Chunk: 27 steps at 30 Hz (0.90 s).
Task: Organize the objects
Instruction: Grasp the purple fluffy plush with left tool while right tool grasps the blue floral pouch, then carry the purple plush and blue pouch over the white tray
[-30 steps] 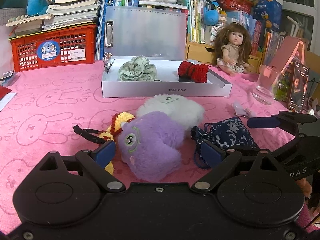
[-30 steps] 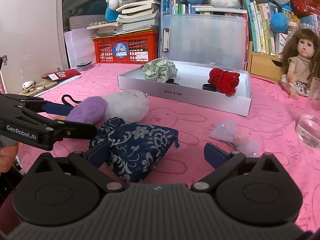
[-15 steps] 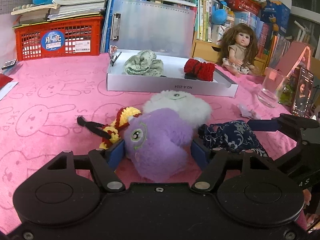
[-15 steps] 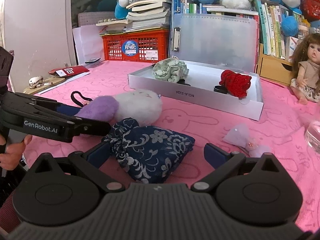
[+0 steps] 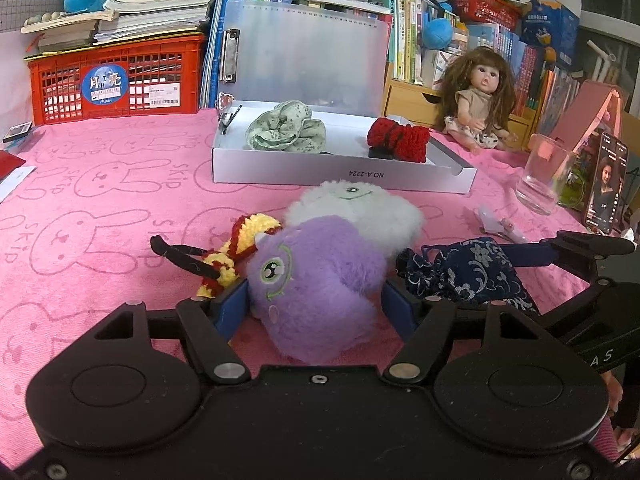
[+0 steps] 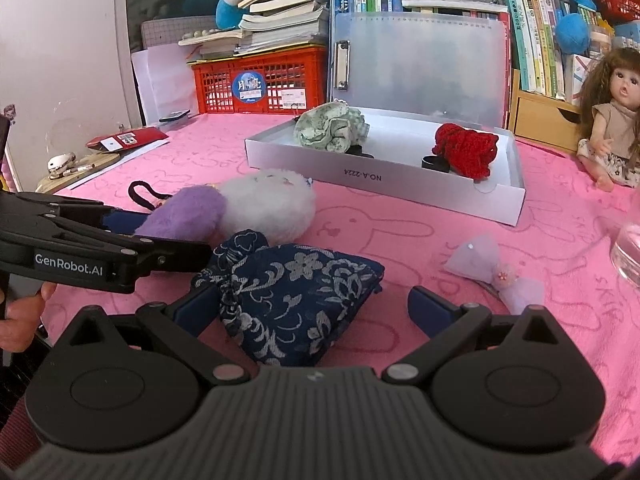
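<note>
Step in hand: pick-up. Your left gripper (image 5: 314, 306) has its fingers closed against both flanks of the purple plush (image 5: 316, 280), which lies on the pink desk (image 5: 100, 216) touching the white plush (image 5: 356, 210). Your right gripper (image 6: 312, 308) stands spread around the navy floral pouch (image 6: 296, 292), gripping nothing. Next, likely: lift the plush clear and carry it to the white box (image 5: 340, 178).

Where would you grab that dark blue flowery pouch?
Probably across the pouch body, from the near side. It lies flat, bunched neck to the left; the right gripper already has open fingers either side. The full middle gives more to pinch than the cinched neck.
</note>
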Each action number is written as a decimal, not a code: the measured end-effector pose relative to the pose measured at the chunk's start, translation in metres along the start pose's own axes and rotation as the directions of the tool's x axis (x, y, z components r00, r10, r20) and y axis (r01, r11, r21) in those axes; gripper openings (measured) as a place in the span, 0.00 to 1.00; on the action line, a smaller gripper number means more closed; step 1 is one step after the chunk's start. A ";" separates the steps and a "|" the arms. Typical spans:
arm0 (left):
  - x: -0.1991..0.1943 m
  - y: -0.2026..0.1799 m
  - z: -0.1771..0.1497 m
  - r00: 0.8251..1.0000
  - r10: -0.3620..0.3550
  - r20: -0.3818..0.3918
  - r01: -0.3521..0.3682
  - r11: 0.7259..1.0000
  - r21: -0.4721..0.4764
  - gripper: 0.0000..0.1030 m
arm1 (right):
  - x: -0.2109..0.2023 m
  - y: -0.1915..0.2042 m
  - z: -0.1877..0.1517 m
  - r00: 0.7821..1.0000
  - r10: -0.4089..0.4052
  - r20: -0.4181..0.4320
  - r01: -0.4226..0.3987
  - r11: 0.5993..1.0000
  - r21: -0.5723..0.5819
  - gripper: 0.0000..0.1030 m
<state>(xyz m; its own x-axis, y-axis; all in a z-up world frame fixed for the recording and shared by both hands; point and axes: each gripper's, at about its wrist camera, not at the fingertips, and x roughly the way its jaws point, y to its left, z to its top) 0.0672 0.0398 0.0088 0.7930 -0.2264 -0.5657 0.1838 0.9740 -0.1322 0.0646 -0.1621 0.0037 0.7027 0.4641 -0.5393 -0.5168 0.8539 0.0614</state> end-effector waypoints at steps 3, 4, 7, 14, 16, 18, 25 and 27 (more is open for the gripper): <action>0.000 0.000 0.000 1.000 0.000 0.000 0.000 1.000 0.001 0.67 | 0.000 0.000 0.000 1.000 0.000 -0.002 0.000 1.000 0.002 1.00; 0.000 0.000 0.000 1.000 0.001 0.001 -0.001 1.000 0.002 0.67 | 0.000 0.000 0.000 1.000 0.000 -0.001 0.000 1.000 0.003 1.00; 0.000 0.000 0.000 1.000 -0.001 0.001 0.001 1.000 0.001 0.67 | 0.000 0.000 0.000 1.000 0.000 0.000 0.000 1.000 0.003 1.00; 0.000 -0.002 -0.001 1.000 0.024 0.020 -0.024 1.000 0.006 0.61 | -0.001 0.000 0.000 1.000 0.002 0.003 -0.002 1.000 0.005 1.00; -0.001 -0.001 -0.001 0.999 0.028 0.024 -0.029 1.000 0.004 0.56 | -0.002 0.000 0.000 1.000 0.003 0.004 -0.003 1.000 0.004 0.99; -0.002 0.000 -0.001 0.999 0.030 0.027 -0.030 1.000 -0.005 0.55 | -0.002 0.001 0.000 1.000 -0.001 0.002 0.001 1.000 0.004 0.98; -0.009 -0.002 -0.004 0.998 0.037 0.042 -0.038 0.999 0.003 0.52 | -0.003 0.004 0.000 1.000 0.008 0.003 -0.009 1.000 0.017 0.85; -0.012 -0.004 -0.004 0.998 0.036 0.048 -0.036 0.999 0.009 0.52 | -0.004 0.006 0.000 1.000 0.011 0.006 -0.012 0.999 0.032 0.80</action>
<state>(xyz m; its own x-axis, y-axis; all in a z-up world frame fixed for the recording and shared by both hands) 0.0544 0.0385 0.0129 0.8260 -0.1912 -0.5303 0.1604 0.9816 -0.1040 0.0587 -0.1586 0.0062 0.6998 0.4752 -0.5333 -0.5091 0.8555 0.0943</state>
